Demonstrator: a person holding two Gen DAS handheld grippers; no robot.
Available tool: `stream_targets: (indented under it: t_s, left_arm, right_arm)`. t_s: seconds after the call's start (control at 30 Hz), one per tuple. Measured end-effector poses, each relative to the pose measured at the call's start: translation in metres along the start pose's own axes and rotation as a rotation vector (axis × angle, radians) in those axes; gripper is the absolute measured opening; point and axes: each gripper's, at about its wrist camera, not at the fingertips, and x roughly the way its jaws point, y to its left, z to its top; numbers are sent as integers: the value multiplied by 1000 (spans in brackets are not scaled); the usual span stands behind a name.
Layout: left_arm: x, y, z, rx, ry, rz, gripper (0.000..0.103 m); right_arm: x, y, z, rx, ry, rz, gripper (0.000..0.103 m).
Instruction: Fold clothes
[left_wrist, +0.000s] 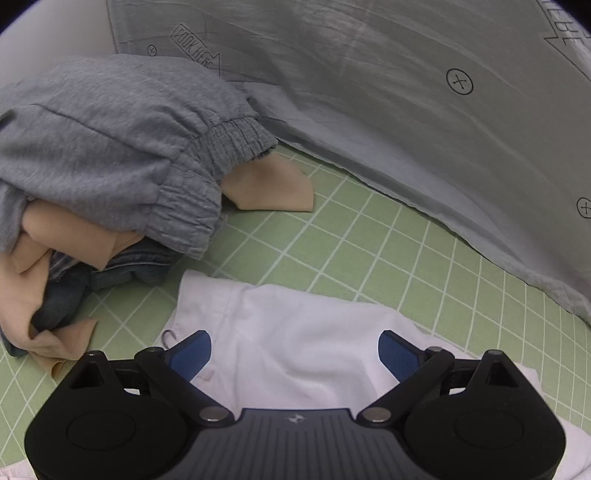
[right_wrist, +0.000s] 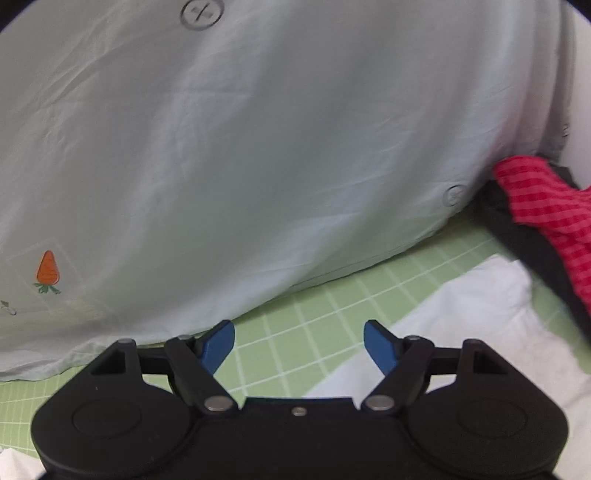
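If only the top layer of the white garment (left_wrist: 295, 332) is pinched, a crooked fold is likely; the heap of clothes (left_wrist: 103, 166) just beside it could be snagged. The garment lies on the green mat (left_wrist: 369, 240). The left gripper (left_wrist: 295, 350) is spread wide above it, holding nothing; the right gripper (right_wrist: 299, 345) is likewise spread, empty, over the mat at the garment's edge.

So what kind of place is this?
Probably a staged clothes-folding workstation: a green gridded mat, a pale printed backdrop sheet, and a heap of unfolded clothes beside a white garment.

Both grippers, L (left_wrist: 294, 354) & R (right_wrist: 299, 347), jaws wide apart, nothing held.
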Motion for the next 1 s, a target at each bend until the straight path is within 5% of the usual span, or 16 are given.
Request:
stream_targets:
  t_s: [0.2,0.83,1.0]
  left_arm:
    - [21,-13,6,-10,38,-19,95]
    - [38,1,-6,-17,114,49,92]
    - [41,-1,-3,-24,119,57,92]
  right_arm:
    - [48,17,-12,-8,134,-52,70]
    - [-10,-32,-56,-76,157,-273,61]
    - [-9,-39,-50,18,138,-304,62]
